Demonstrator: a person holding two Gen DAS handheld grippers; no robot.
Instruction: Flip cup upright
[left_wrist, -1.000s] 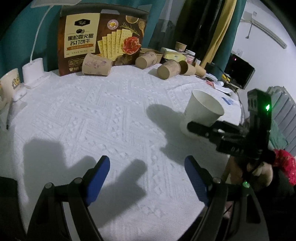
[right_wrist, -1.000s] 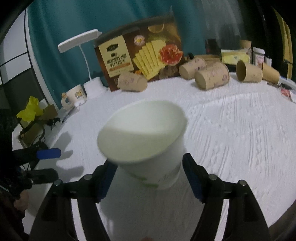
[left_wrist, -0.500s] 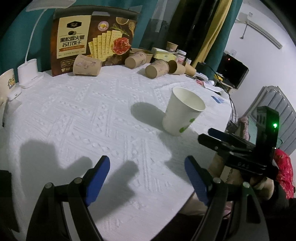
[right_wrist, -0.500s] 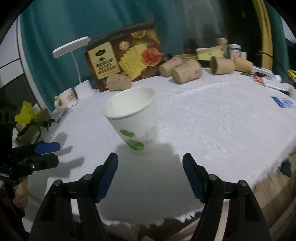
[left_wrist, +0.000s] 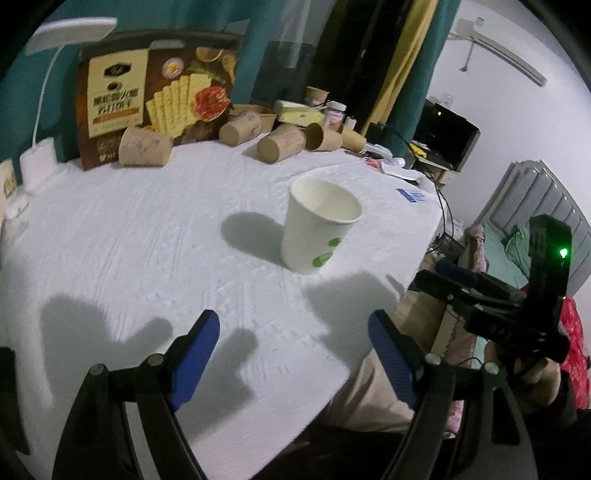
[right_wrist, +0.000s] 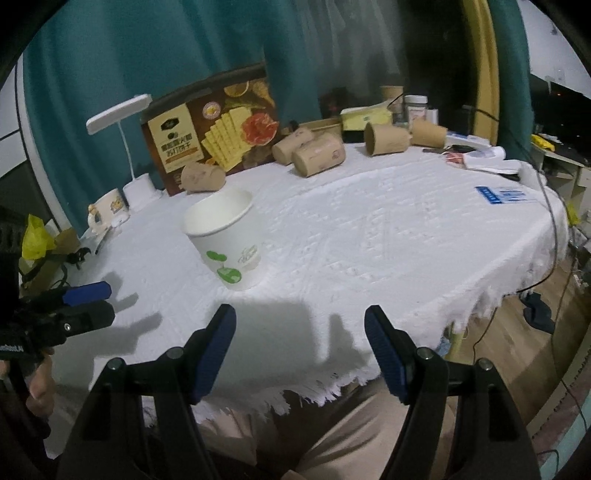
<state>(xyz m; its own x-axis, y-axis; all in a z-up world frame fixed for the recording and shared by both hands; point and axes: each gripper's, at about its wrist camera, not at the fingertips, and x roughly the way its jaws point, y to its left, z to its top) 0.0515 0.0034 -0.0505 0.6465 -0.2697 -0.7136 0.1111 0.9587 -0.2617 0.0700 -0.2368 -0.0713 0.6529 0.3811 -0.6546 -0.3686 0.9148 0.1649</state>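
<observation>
Table with white cloth fills both views; the cup stands on it mouth up, centre-right in the left-wrist view, left of centre in the right-wrist view, free of both claws. Judgement: flip looks complete, nothing left but clearing the hands away. Brown cups lie on their sides at the upper middle of the frame, by the cracker box; whether they belong to the task I cannot tell. Left gripper: jaws apart, nothing between them, bottom of frame. Right gripper: jaws apart, nothing held, over the cloth's fringed edge. Hidden or unclear: cup's base contact is on the far side, so slight tilt cannot be ruled out; fisheye bends it. Cup's inside looks bare but is dim. Small clutter at upper right is too blurred to name.
</observation>
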